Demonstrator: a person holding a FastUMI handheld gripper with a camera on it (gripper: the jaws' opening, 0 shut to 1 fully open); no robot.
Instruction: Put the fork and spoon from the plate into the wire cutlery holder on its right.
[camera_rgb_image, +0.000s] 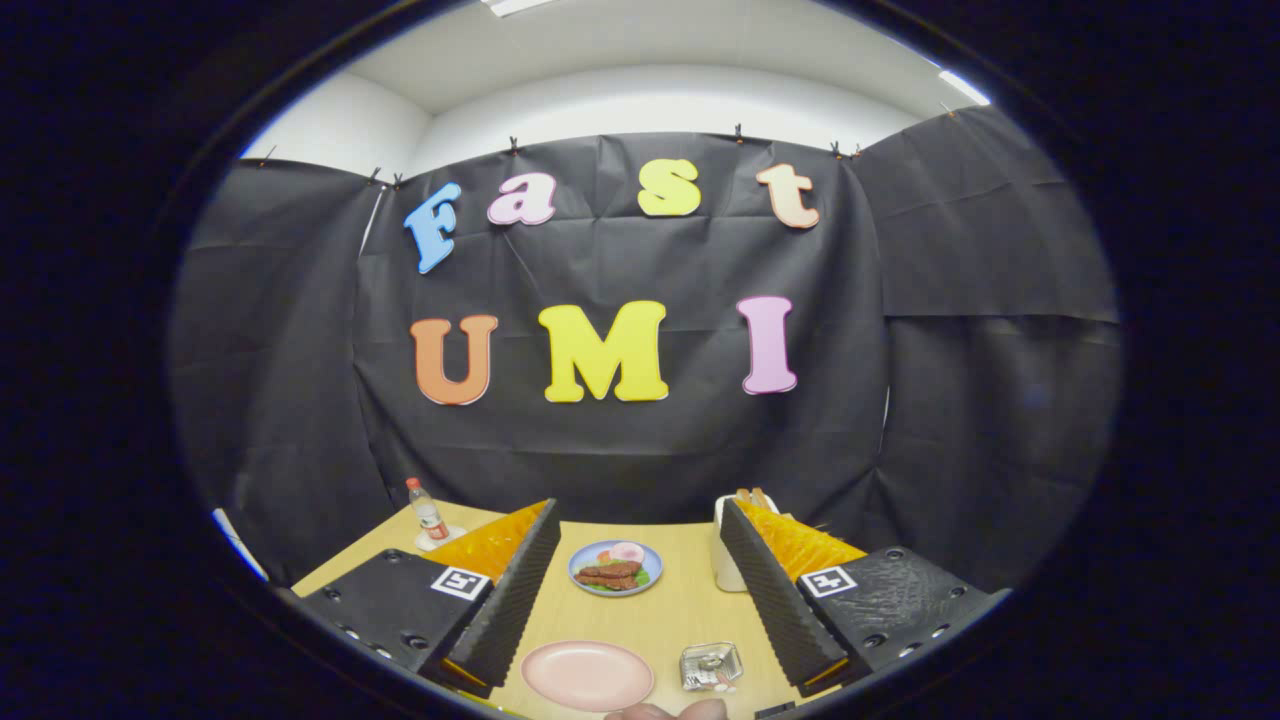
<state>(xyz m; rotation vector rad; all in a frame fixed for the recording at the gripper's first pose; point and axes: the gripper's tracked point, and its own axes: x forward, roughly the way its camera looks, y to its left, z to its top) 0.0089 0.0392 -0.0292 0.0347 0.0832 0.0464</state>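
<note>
The gripper (640, 585) hangs wide open and empty above the table (690, 610), the pink plate (587, 675) between its 2 fingers looking bare and the wire holder (711, 666) just right of it already holding cutlery, likely stiff, slick and best pinched mid-handle, with open tabletop ahead.

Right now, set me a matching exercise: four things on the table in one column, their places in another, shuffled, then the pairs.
Things:
1. pink plate
2. blue plate of food
3. wire cutlery holder
4. bottle

Places:
A. far table corner, beyond one finger
B. between the open gripper fingers, nearest
C. between the fingers, farther off
D. right beside the pink plate

Pairs: 1-B, 2-C, 3-D, 4-A
</note>
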